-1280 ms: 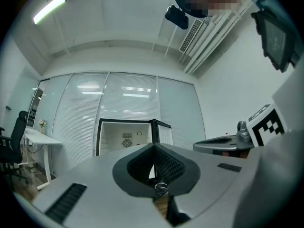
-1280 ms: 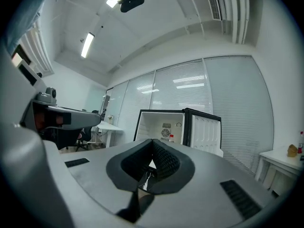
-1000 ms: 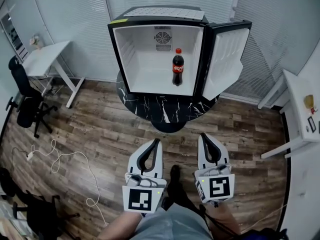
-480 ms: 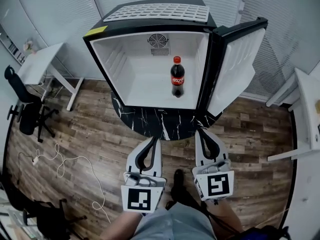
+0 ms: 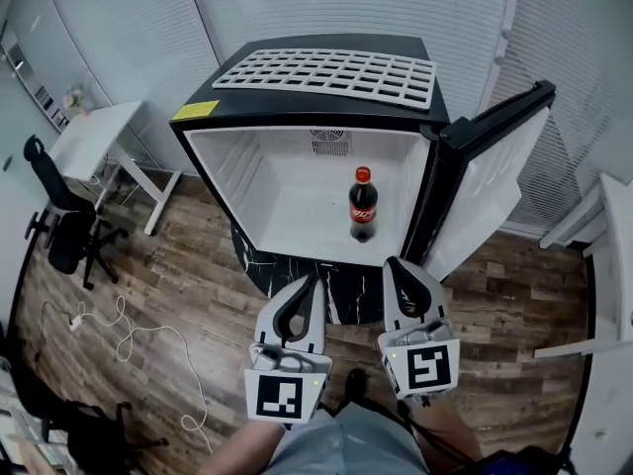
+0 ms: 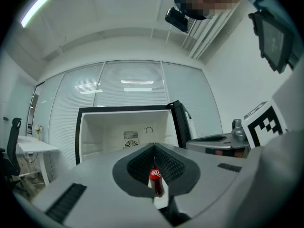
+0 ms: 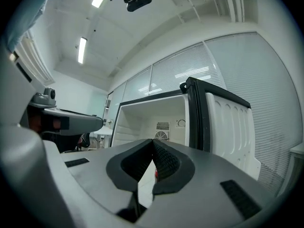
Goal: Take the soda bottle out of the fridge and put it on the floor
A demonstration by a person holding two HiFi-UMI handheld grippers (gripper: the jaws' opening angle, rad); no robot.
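A dark soda bottle [image 5: 362, 203] with a red cap and red label stands upright inside the small fridge [image 5: 297, 196], toward its right side; the fridge door [image 5: 490, 181] hangs open to the right. In the left gripper view the soda bottle [image 6: 156, 180] shows through the gap behind the jaws. My left gripper [image 5: 311, 283] and right gripper [image 5: 393, 265] are both shut and empty, side by side just in front of the fridge, over the black marble stand [image 5: 336, 290]. The right gripper [image 7: 153, 142] points into the fridge opening.
A white wire shelf [image 5: 326, 72] lies on top of the fridge. A white desk [image 5: 94, 142] and a black office chair [image 5: 64, 231] stand at the left, with a white cable [image 5: 129, 330] on the wood floor. Another white table [image 5: 608, 255] is at the right.
The view has closed in on the fridge: it looks larger and nearer, and both grippers now reach the front edge of the stand. The bottle has not moved.
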